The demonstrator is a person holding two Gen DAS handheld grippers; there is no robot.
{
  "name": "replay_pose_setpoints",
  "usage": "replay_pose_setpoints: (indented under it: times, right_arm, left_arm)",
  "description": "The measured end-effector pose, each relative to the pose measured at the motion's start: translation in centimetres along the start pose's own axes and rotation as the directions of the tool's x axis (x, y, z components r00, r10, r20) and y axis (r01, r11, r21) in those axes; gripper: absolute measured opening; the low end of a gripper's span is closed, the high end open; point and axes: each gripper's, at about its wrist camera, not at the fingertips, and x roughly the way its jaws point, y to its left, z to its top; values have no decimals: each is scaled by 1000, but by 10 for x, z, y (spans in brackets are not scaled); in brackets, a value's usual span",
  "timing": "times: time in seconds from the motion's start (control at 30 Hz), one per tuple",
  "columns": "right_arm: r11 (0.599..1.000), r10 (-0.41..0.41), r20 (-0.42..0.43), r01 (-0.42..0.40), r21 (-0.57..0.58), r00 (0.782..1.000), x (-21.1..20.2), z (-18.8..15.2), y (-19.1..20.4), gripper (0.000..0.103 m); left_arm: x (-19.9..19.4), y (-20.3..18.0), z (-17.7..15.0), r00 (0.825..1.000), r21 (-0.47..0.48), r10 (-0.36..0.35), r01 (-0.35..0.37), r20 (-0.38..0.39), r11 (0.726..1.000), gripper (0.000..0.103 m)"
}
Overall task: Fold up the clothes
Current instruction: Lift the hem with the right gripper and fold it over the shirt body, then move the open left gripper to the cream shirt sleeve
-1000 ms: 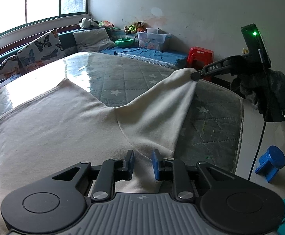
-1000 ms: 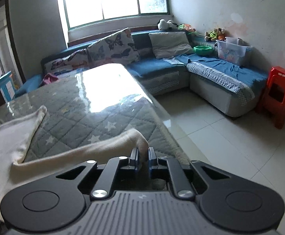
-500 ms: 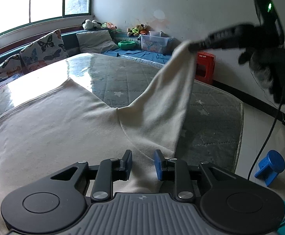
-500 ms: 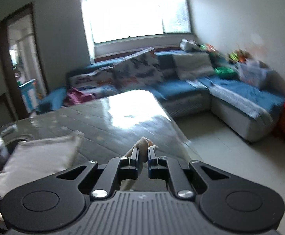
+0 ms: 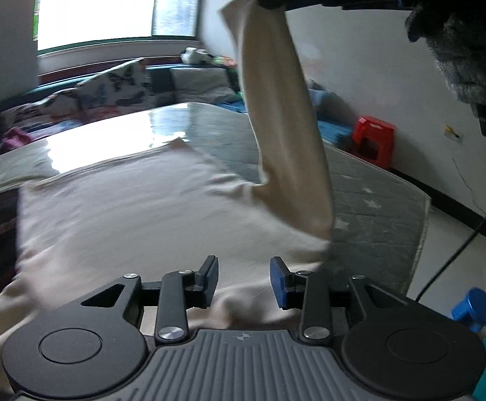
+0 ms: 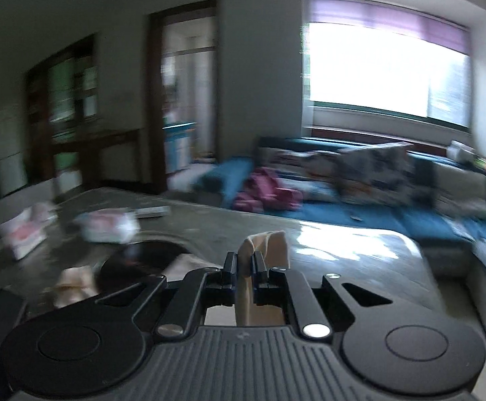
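The fingers (image 6: 231, 265) of the right gripper (image 6: 243, 264) pinch a corner of the cream garment (image 5: 149, 214), held high at the upper right of the left view. The left gripper (image 5: 243, 275) is opening, nothing pressed between its pads. The garment lies on the grey quilted mat (image 5: 370, 200), lower centre, one part lifted

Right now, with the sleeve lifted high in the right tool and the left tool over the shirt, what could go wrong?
1. The right tool pinches only the sleeve tip; a quick swing could pull it free.
2. The left tool is opening with its pads clear of the cloth, so nothing pins the shirt, and it may drag across the mattress.
3. The lifted sleeve hangs twisted and may land creased.
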Motion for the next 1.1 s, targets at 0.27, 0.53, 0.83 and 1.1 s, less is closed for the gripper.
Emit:
replay_pose_setpoints:
  times: [0.27, 0.53, 0.83, 1.1]
  right_arm:
    - [968, 216, -182, -234, -85, 959, 89, -17, 76, 8]
    - [941, 291, -303, -329, -82, 907, 90, -52, 93, 19]
    - [991, 127, -423, -130, 23, 897, 66, -109, 20, 19]
    - [996, 67, -462, -89, -26, 884, 56, -128, 5, 19]
  left_arm:
    - [-38, 37, -26, 993, -150, 118, -116, 6, 982, 43]
    - [-61, 45, -31, 990, -201, 138, -132, 16, 971, 44]
    - [-68, 37, -20, 994, -169, 101, -92, 45, 981, 44]
    - [-22, 11, -9, 1000, -101, 3, -4, -7, 995, 44]
